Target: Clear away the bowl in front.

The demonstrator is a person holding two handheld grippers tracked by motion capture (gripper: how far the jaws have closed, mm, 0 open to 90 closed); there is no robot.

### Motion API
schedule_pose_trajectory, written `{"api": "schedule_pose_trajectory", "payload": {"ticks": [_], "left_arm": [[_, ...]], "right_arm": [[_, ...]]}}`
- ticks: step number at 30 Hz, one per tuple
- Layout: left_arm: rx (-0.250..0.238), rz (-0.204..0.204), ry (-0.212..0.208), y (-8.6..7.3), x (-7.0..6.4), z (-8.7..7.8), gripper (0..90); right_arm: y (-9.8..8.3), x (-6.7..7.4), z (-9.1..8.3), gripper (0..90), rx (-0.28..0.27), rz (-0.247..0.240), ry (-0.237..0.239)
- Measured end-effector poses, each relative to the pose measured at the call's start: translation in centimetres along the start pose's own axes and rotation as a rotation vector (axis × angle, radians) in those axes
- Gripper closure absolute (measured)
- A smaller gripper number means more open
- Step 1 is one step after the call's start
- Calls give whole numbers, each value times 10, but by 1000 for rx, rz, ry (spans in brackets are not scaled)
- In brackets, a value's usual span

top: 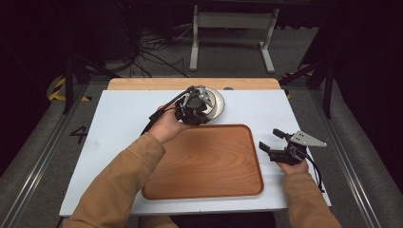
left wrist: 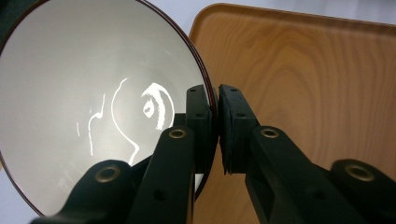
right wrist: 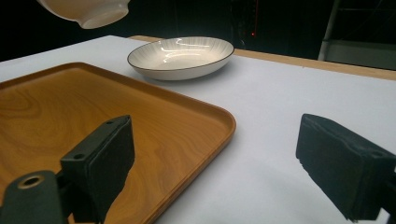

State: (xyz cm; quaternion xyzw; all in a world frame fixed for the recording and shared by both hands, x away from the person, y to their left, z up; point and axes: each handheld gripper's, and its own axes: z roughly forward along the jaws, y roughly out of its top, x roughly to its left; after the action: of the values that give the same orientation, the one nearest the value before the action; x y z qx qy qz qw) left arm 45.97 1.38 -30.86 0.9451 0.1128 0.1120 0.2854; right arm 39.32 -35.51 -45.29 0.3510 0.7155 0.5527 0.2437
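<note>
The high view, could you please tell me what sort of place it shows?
Probably a lab or recording set-up, not a home: a white-covered table under bright light amid dark surroundings, loose cables on the floor, and a bare metal stand behind.

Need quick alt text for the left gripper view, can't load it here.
The left hand-held gripper is shut on the dark rim of a white bowl, one jaw inside and one outside. Behind it lies the wooden tray on the white table.

One wooden tray point(top: 204, 164), one plate point(right wrist: 181, 57), apparently one bowl point(left wrist: 93, 107), two hand-held grippers.
</note>
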Motion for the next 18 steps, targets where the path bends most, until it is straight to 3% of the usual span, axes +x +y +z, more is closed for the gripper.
{"api": "schedule_pose_trajectory", "payload": {"ticks": [9, 18], "left_arm": [[-8, -1, -2, -9, -12, -12, 841], [1, 43, -16, -14, -27, -19, 841]], "right_arm": [[0, 0, 0, 119, 0, 0, 0], [0, 0, 0, 119, 0, -3, 2]]}}
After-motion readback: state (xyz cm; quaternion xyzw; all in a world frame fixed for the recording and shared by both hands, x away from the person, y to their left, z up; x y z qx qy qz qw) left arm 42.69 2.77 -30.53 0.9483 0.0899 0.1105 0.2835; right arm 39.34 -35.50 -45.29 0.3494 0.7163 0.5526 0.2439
